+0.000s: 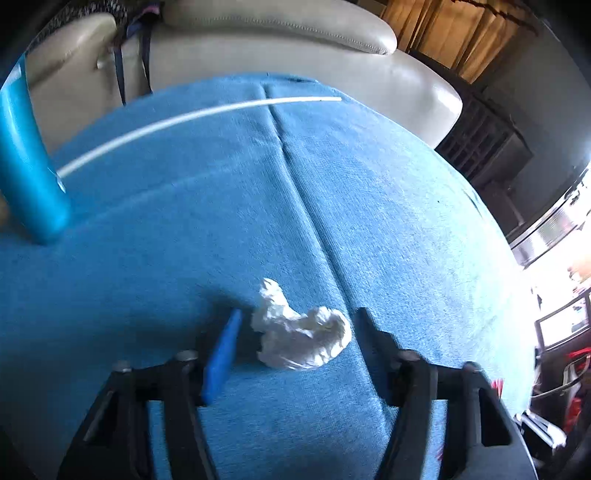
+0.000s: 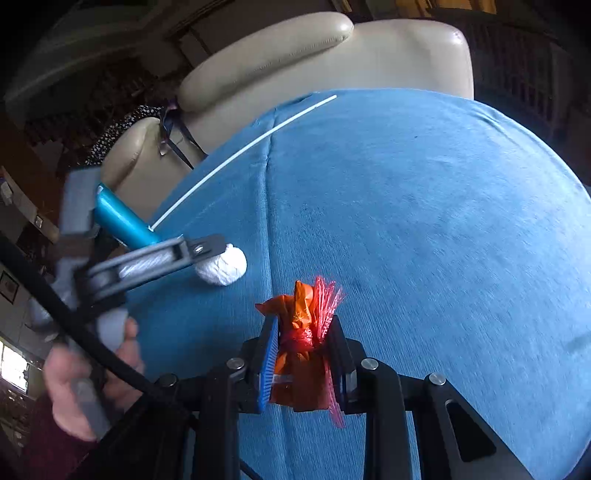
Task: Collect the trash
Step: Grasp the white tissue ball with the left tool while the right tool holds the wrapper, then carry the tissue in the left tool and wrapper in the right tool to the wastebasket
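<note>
A blue cloth fills the middle of the frame; a beige leather sofa sits above it, orange curtains upper right, bright glare at right.

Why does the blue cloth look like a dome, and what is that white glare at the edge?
Left wrist view: the fisheye lens bulges the flat blue cloth and bends the white stick; daylight at the right edge is blown out; the crumpled tissue casts a soft shadow leftward. Right wrist view: same bulge; the person's hand and left gripper are smeared by blur, the orange wrapper glows.
</note>
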